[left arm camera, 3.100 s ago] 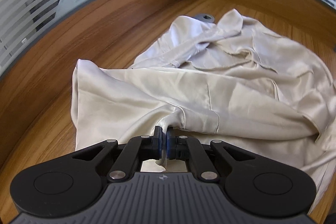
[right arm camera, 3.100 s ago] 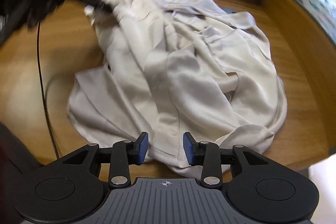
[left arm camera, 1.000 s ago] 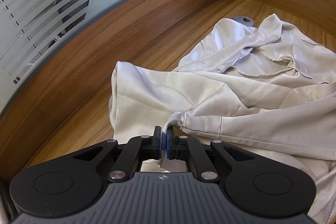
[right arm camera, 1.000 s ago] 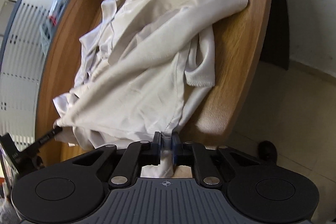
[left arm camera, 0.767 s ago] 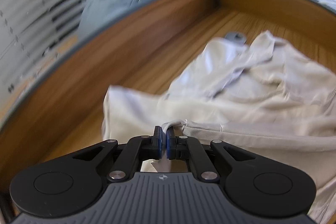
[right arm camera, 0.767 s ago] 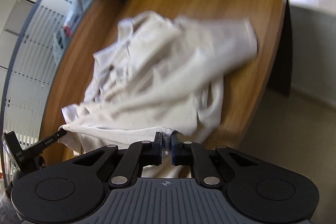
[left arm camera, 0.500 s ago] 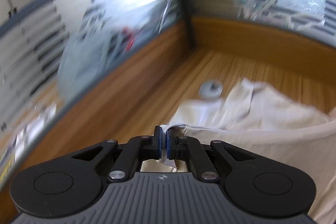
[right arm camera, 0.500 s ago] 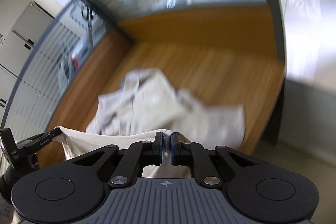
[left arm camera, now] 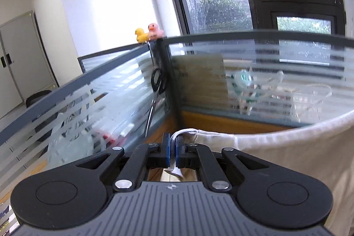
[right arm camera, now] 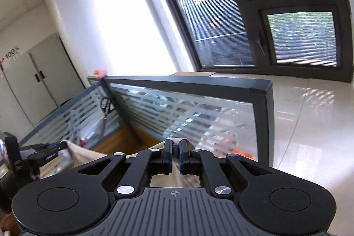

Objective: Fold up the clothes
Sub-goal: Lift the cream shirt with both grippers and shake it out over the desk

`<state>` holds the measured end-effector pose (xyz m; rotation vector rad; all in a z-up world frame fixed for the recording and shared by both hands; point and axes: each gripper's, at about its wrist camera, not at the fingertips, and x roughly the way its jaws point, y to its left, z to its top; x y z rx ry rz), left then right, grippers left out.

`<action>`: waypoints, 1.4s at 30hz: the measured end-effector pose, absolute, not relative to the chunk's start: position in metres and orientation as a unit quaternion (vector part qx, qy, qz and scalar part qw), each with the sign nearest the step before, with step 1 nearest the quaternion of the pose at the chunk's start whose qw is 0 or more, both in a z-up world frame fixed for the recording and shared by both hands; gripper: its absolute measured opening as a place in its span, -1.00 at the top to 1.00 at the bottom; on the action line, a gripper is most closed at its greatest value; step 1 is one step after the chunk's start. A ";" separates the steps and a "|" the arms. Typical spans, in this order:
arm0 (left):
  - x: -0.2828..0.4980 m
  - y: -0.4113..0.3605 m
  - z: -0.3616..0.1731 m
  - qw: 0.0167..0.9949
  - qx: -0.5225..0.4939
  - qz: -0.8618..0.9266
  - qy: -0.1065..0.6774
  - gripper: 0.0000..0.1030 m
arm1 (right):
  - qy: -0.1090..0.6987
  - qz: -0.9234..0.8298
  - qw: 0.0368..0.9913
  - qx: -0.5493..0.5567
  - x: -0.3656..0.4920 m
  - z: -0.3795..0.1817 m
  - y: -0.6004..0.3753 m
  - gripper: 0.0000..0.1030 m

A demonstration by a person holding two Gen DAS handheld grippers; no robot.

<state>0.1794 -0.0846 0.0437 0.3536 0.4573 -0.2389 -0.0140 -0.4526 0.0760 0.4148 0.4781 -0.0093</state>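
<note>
Two claws are holding a cream garment point(left arm camera: 276, 154) in the air above a wooden desk point(left arm camera: 221, 125) ringed by frosted glass partitions point(left arm camera: 254, 81). The left claw point(left arm camera: 172, 147) is pinching a hemmed corner between its blue pads, and the right claw point(right arm camera: 174, 154) is clamping another bunched corner, with the top edge stretching taut between them.

Each grip is taking only a thin bite of slippery-looking cloth, so a hard pull apart or a sharp shake is likely to tug a corner free and drop the garment in a heap.

The left wrist view is showing the stretched edge, a yellow duck point(left arm camera: 140, 35) beside a pink duck point(left arm camera: 154, 31) on the partition top, and hanging scissors point(left arm camera: 158, 81). The right wrist view alone is showing the other claw point(right arm camera: 47, 153) at its corner and the tiled floor point(right arm camera: 309, 114).
</note>
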 end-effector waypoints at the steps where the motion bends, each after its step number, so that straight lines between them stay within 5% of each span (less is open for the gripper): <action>1: 0.177 -0.082 0.039 0.949 0.180 -0.117 0.230 0.92 | 0.243 0.001 0.948 0.203 -0.018 0.070 -0.449 0.84; 20: 0.049 0.093 -0.127 0.877 0.294 -0.054 0.377 0.92 | 0.461 0.075 0.859 0.212 -0.118 -0.120 -0.243 0.85; 42: -0.034 0.278 -0.158 0.848 0.317 0.039 0.424 0.91 | 0.496 0.270 0.822 0.065 -0.197 -0.149 -0.040 0.92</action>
